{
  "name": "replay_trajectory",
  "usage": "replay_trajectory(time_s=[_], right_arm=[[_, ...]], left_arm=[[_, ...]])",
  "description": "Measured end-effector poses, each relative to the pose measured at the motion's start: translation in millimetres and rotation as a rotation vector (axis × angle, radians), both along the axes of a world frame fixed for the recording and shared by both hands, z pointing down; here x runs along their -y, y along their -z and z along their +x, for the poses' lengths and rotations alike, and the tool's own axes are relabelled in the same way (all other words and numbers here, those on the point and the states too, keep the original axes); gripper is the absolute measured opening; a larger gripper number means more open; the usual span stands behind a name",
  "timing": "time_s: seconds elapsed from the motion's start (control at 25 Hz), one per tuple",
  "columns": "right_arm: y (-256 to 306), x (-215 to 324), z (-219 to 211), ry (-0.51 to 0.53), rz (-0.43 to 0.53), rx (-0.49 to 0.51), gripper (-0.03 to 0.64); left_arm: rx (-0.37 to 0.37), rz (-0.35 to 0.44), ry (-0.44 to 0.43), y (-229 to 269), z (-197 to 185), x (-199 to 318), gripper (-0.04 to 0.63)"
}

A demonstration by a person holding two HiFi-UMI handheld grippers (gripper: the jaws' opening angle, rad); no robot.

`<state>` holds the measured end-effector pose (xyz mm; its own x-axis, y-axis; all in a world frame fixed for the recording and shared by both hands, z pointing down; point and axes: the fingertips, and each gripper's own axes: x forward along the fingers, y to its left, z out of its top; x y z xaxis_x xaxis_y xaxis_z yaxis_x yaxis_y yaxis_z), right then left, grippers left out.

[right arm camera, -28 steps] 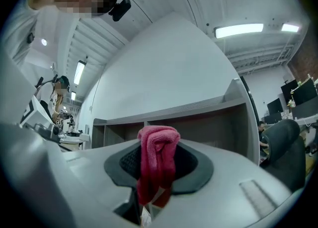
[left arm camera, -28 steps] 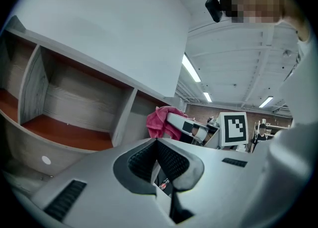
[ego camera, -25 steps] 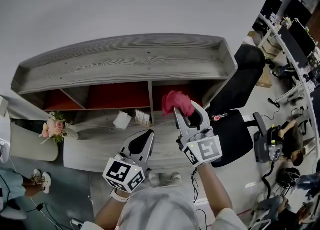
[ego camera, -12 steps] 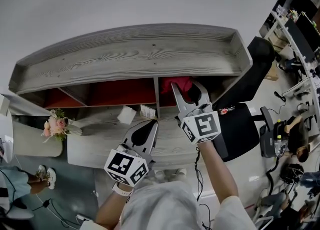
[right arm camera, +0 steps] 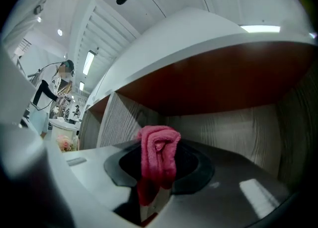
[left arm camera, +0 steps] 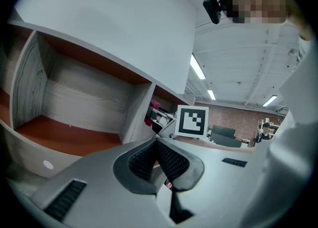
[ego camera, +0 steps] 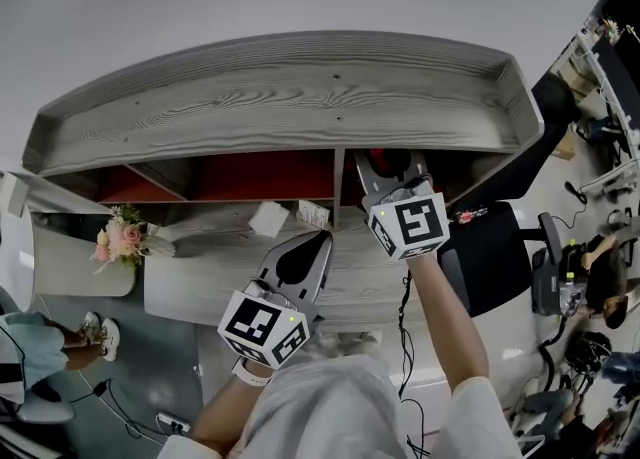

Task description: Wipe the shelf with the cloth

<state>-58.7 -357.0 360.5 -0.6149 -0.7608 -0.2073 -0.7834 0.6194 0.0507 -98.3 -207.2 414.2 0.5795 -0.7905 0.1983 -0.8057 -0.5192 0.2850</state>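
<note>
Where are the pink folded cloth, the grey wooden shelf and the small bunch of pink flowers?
pink folded cloth (right arm camera: pixel 158 152): right gripper view, on the fold between the jaws.
grey wooden shelf (ego camera: pixel 300 97): head view, on its bare top board.
small bunch of pink flowers (ego camera: pixel 118 239): head view, on the blossoms.

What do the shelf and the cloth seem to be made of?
Shelf: grey board with printed-looking wood grain, matt, possibly laminate rather than solid wood. Cloth: soft red-pink fabric, likely terry or microfibre, judging by its fuzzy folded surface.
</note>
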Motion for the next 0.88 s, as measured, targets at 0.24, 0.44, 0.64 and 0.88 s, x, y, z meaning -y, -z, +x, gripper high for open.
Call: replay_trajectory(time_s=[0.24, 0.44, 0.64, 0.88], right_arm=[[-1, 23, -4, -0.016, 0.014, -0.045, 0.123], [6, 41, -6, -0.025, 0.034, -0.043, 0.123], [7, 44, -1, -0.061, 0.037, -0.034, 0.124], [2, 46, 26, -0.153, 0.014, -0.016, 0.126]], left_arm=[[0.004, -0.003, -0.005, 0, 2, 0, 0.006], [0.012, -0.004, 0.007, 0, -3, -1, 0.006], [0.025, -0.011, 0.013, -4, -3, -6, 0.006], [0.030, -0.012, 0.006, -5, 0, -12, 0.006]])
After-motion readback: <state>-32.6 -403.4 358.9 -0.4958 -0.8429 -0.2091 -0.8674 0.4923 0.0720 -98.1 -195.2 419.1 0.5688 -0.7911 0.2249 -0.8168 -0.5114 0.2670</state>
